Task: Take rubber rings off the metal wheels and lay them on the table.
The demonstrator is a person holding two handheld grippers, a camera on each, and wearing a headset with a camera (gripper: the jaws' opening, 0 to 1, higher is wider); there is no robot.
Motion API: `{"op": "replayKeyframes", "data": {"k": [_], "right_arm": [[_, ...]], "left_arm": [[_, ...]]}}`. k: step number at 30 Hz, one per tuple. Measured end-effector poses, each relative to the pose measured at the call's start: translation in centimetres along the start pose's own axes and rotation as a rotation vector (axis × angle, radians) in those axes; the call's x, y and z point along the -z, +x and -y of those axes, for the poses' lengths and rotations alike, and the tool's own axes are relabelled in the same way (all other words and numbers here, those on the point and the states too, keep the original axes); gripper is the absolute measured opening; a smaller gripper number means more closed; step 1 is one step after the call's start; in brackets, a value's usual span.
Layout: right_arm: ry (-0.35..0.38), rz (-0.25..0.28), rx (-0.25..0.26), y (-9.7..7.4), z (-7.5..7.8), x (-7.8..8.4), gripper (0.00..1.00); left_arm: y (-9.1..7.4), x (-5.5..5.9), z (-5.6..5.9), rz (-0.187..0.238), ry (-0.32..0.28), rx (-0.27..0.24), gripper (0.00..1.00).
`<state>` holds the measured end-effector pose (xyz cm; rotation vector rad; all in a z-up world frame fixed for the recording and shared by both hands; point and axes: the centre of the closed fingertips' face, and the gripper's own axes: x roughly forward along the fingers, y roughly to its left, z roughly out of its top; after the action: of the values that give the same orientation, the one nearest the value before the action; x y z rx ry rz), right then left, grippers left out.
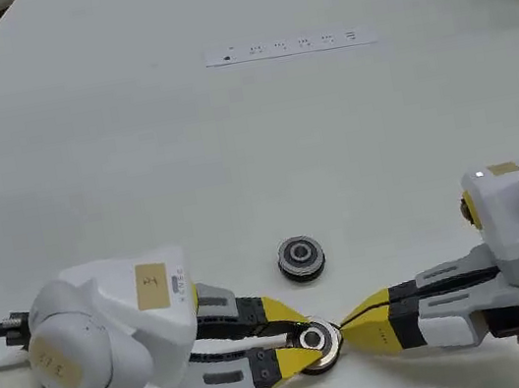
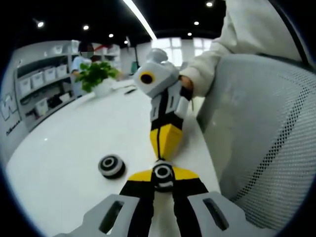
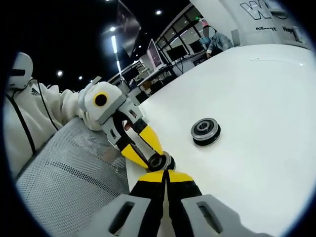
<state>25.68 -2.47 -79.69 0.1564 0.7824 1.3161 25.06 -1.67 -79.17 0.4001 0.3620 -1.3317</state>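
Left hand-held gripper (image 1: 299, 342) clamps a silvery, dark-rimmed metal wheel (image 1: 316, 338) at the counter's (image 1: 234, 158) near edge, right hand-held gripper (image 1: 347, 329) closed narrow, tips against its rim; second wheel (image 1: 301, 258), black-ringed, lies free just beyond.

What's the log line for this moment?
left gripper: shut on wheel | right gripper: shut, tips at wheel's rim | second wheel: lying apart on table

There are two round silver metal wheels with black rubber rings: one wheel (image 1: 301, 258) at centre, other wheel (image 1: 315, 338) at 6 o'clock. Two white grippers with yellow jaws: left gripper (image 1: 307, 339) at 7 o'clock, right gripper (image 1: 346, 329) at 4 o'clock. One white printed strip (image 1: 290, 45) at 12 o'clock
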Motion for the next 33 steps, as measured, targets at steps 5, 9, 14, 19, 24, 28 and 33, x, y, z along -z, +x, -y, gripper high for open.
{"op": "replayKeyframes", "data": {"k": [5,9,14,19,24,28,33], "right_arm": [[0.016,0.011,-0.010,0.0,-0.3,-0.2,0.00],[0.036,0.018,-0.019,0.1,-0.6,-0.4,0.00],[0.031,0.018,-0.022,0.2,-0.7,-0.5,0.00],[0.033,0.021,-0.031,0.2,-0.9,-0.6,0.00],[0.024,0.022,-0.037,0.3,-1.1,-0.7,0.00],[0.028,0.023,-0.037,0.3,-1.1,-0.7,0.00],[0.036,0.023,-0.037,0.3,-1.1,-0.8,0.00]], "left_arm": [[0.0,0.0,0.0,0.003,0.001,0.002,0.14],[0.0,0.0,0.0,0.004,0.005,0.003,0.14],[0.0,0.0,0.0,0.003,0.010,0.003,0.14],[0.0,0.0,0.0,0.002,0.013,0.003,0.13],[0.0,0.0,0.0,0.001,0.014,0.002,0.13],[0.0,0.0,0.0,0.001,0.013,0.002,0.14],[0.1,0.1,0.0,0.000,0.013,0.000,0.14]]}}
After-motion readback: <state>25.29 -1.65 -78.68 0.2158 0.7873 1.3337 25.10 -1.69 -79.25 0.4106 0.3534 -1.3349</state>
